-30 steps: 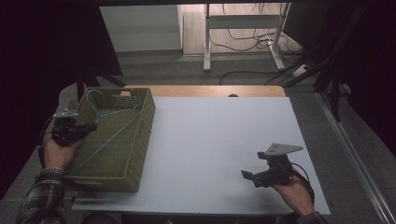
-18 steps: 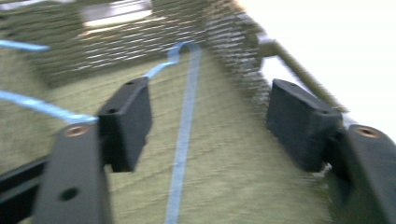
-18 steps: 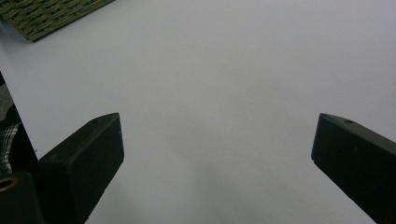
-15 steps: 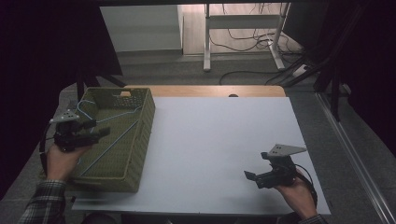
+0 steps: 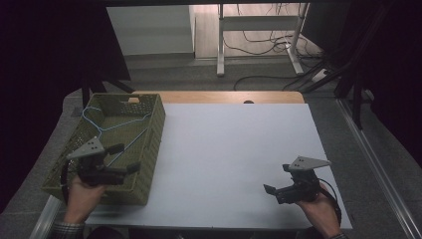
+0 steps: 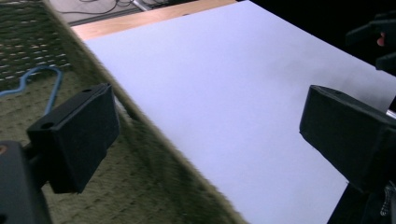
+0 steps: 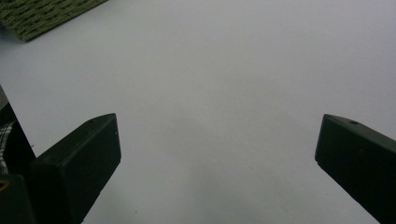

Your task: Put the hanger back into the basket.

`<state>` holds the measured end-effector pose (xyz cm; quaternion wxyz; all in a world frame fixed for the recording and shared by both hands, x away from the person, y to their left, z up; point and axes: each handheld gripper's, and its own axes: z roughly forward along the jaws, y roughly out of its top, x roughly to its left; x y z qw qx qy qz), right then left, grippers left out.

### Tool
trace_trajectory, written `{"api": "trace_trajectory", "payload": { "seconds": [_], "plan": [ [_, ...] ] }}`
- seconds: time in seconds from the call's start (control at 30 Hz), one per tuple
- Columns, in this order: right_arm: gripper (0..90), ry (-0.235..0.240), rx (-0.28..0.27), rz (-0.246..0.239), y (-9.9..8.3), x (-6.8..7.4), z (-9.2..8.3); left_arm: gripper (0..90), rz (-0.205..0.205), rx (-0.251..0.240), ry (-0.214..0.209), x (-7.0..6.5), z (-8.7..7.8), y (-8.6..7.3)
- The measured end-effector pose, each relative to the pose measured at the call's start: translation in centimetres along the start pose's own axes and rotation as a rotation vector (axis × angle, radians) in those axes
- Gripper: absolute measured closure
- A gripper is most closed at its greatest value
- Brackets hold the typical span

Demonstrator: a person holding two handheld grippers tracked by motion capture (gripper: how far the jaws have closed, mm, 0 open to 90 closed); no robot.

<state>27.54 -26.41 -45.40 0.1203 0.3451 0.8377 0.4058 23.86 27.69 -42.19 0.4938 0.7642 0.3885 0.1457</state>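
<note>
Evidently the blue wire hanger [image 5: 110, 128] already lies in the woven basket [image 5: 149, 149] at the left end of the counter [image 5: 234, 149], flat on the basket floor with its hook toward the far wall, and the left gripper [image 5: 126, 158] hangs over the basket's near right corner, released, nothing between its jaws, which have just been opening. In the left gripper view the hanger [image 6: 39, 86] shows as a blue loop off to the left of the jaws, well apart from them, with the basket's rim [image 6: 154, 140] running diagonally between the two pads. The right gripper [image 5: 272, 191] hovers low over the bare white sheet near the counter's front right, jaws spread wide and holding nothing. As I read it, the step in hand is clearing the left gripper away from the basket after the drop. To do that well, lift it clear of the rim before swinging it sideways (the woven wall looks light enough to be dragged by a snagged jaw), keep the trailing cable off the hanger's thin wire, and leave the jaws spread so nothing is pinched.
</note>
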Motion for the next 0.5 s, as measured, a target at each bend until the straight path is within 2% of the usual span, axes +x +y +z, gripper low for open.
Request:
{"api": "trace_trajectory", "payload": {
  "seconds": [0.1,0.13,0.17,0.2,0.23,0.4,0.5],
  "plan": [
    [0.0,-0.018,-0.003,-0.001,-0.4,-0.2,-0.1,2.4,0.022,0.018,-0.013,-1.0,0.7,-0.8],
    [0.0,-0.042,-0.004,-0.001,-0.6,-0.3,-0.2,1.5,0.033,0.031,-0.009,-1.5,1.2,-1.4],
    [0.0,-0.042,-0.004,-0.001,-0.6,-0.3,-0.2,1.2,0.033,0.031,-0.009,-1.5,1.2,-1.4],
    [0.0,-0.050,-0.007,-0.001,-0.7,-0.3,-0.2,1.2,0.039,0.043,-0.002,-1.7,1.4,-1.7],
    [0.0,-0.054,-0.007,-0.003,-0.9,-0.4,-0.2,1.0,0.055,0.072,0.024,-2.1,1.9,-2.2],
    [0.0,-0.062,0.005,-0.018,-1.0,-0.3,0.0,0.7,0.068,0.110,0.037,-2.1,2.5,-2.7],
    [0.0,-0.067,0.012,-0.033,-1.0,-0.2,0.2,0.6,0.072,0.110,0.036,-2.1,2.6,-2.7]
  ]
}}
